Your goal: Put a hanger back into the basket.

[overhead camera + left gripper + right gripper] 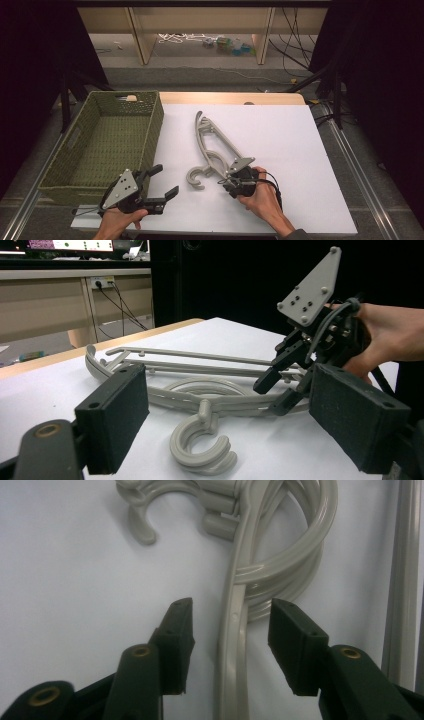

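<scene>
A grey plastic clothes hanger [212, 145] lies flat on the white table top [285, 145], with its hook [195, 178] towards the front edge. My right gripper [228, 181] is down at the hanger's near end. In the right gripper view its jaws [231, 617] stand either side of one thin hanger arm [231, 645], with a gap at each pad, so it is open. My left gripper [165, 180] sits open near the front edge, left of the hook, with nothing between its pads [120, 410]. The left gripper view faces the hanger [200, 390] and the right gripper [280, 390].
A green woven basket [156, 125] stands on the left of the table, beside the left gripper. Wooden furniture legs and loose cables lie on the floor beyond the far edge. Dark stands flank the table on both sides.
</scene>
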Available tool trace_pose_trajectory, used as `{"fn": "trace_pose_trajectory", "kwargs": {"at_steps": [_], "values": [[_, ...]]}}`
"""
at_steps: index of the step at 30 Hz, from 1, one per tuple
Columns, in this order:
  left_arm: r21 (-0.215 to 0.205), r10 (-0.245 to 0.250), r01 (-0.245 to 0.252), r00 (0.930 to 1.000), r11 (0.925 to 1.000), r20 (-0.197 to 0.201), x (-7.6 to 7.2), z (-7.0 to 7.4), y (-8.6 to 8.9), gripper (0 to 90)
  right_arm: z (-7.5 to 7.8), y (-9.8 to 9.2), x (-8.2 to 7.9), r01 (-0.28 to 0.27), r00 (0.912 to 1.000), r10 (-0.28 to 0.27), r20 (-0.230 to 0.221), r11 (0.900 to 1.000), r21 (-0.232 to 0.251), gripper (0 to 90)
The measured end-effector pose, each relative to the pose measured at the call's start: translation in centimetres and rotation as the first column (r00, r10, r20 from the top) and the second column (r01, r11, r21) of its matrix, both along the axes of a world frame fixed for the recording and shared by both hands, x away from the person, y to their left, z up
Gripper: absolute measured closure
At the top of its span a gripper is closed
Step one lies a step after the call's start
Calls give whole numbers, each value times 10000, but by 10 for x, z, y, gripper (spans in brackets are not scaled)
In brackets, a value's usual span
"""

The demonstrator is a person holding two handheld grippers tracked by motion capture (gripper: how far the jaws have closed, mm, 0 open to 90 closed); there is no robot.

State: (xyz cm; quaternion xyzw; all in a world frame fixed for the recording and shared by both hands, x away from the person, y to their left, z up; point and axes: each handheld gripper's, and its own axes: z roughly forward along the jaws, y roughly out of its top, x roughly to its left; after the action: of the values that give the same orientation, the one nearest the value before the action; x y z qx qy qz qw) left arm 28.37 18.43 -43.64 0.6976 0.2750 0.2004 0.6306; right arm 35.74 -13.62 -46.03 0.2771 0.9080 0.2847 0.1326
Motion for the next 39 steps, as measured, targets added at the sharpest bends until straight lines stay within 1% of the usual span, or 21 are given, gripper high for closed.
{"fn": "trace_pose_trajectory", "kwargs": {"at_steps": [3,7,8,9,10,12,15,18,19,20,24,28,29,31,32,33,35,36,37,38,39], "values": [[-1,-28,28,10000,10000,7,0,0,0,160,1,1,2,-52,9996,50,-273,10000,-70,600],[24,-83,83,10000,10000,-35,-1,0,-2,160,0,3,3,65,9991,-72,-410,9998,-184,631],[40,-112,112,9999,9999,-10,-1,0,-2,161,-1,4,5,3,9994,-10,-344,9998,-207,649],[36,-195,195,9998,9998,76,0,0,-3,160,-3,5,6,17,9999,-20,-145,9997,-238,668],[36,-195,195,9998,9998,76,0,0,-3,160,-3,5,6,17,9999,-20,-145,9997,-238,668],[147,-236,236,9997,9996,-7,0,-1,-3,160,-2,6,5,98,9989,-116,-463,9992,-390,679],[254,-301,299,9995,9992,91,-1,0,-4,161,-2,7,5,116,9991,-134,-412,9990,-423,708],[289,-287,286,9996,9992,28,-2,-1,-4,160,-1,8,5,237,9987,-259,-444,9985,-502,738],[374,-303,300,9995,9988,66,-2,-1,-4,160,-1,8,5,196,9989,-218,-406,9983,-540,744],[295,-269,267,9996,9992,69,-2,-1,-4,160,1,8,5,184,9990,-207,-403,9983,-554,756],[318,-240,241,9997,9992,-23,-2,-1,-4,160,4,7,5,116,9994,-139,-320,9973,-719,798],[364,-270,268,9996,9990,54,-2,-1,-4,160,9,6,4,-73,9998,58,-205,9971,-758,796],[298,-338,335,9994,9990,101,-1,-2,-5,161,11,6,4,-88,9997,71,-234,9972,-738,796],[379,-302,297,9995,9988,109,-2,-2,-5,160,12,5,3,-124,9996,101,-271,9962,-865,795],[356,-204,204,9998,9992,-3,-3,-1,-5,160,14,4,4,-211,9997,202,-125,9963,-833,795],[359,-193,191,9998,9992,49,-2,-1,-5,161,16,3,4,-197,9998,194,-45,9965,-817,796],[377,-192,190,9998,9991,65,-2,-1,-5,162,20,1,3,-220,9997,212,-104,9960,-860,798],[408,-174,170,9998,9990,98,-2,-1,-4,162,22,-1,4,-279,9996,276,-44,9958,-868,801],[422,-160,155,9998,9990,128,-2,-1,-4,162,24,-4,5,-279,9994,294,155,9955,-901,806],[387,-131,125,9998,9992,162,-2,0,-4,163,28,-7,5,-168,9994,192,276,9961,-862,814],[387,-131,125,9998,9992,162,-2,0,-4,163,28,-7,5,-168,9994,192,276,9961,-862,814]]}}
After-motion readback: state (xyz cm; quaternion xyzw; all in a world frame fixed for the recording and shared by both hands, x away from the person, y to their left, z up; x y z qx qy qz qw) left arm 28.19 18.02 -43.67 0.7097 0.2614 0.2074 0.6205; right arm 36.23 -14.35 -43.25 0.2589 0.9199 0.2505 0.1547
